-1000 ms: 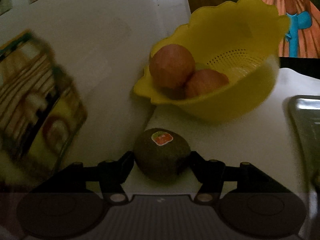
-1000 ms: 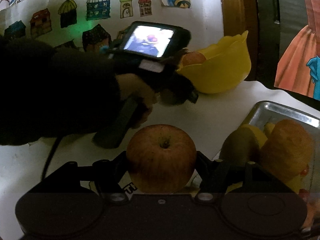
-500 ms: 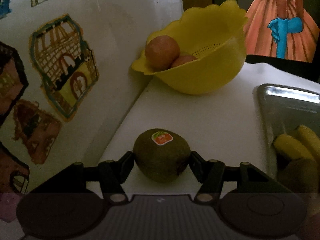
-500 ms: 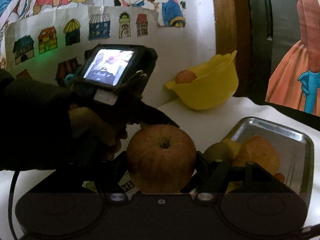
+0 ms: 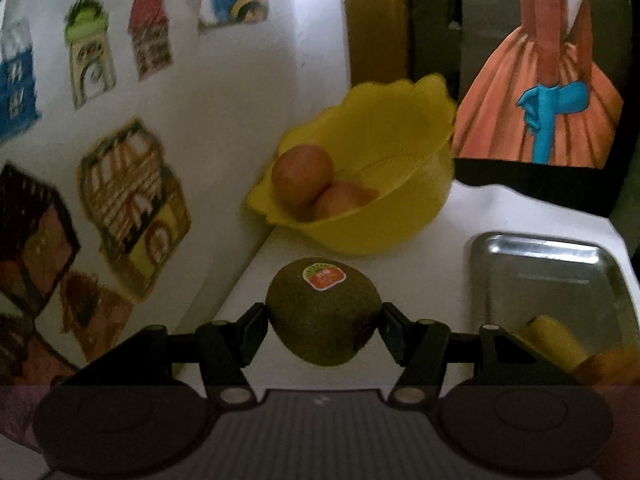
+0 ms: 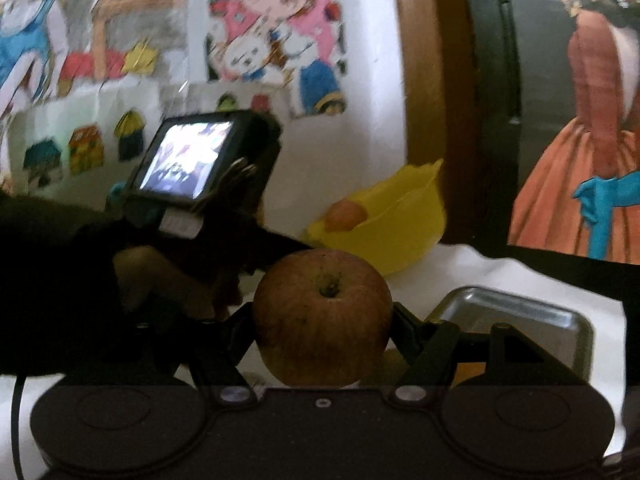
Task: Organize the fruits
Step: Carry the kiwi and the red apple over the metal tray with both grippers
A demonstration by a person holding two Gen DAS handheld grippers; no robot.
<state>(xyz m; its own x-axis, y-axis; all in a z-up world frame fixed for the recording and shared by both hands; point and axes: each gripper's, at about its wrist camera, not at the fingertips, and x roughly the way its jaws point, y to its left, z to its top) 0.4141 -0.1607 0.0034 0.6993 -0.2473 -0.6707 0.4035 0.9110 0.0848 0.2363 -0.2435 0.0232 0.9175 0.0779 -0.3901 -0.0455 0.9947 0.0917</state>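
The bowl [image 5: 372, 184] stood on the worktop [image 5: 420, 280] against the wall [image 5: 224, 128], with two fruits [image 5: 302, 176] in it. The tray [image 5: 548, 276] lay to its right, nearer the camera.

Stickered brown kiwi [image 5: 323, 312] held aloft; red apple [image 6: 322, 318] stem-up, held

The only label I can spot is the small orange and green sticker [image 5: 323, 277] on top of the kiwi [image 5: 323, 312]. Its printing is too blurred to read. Nothing else carries legible words or numbers.
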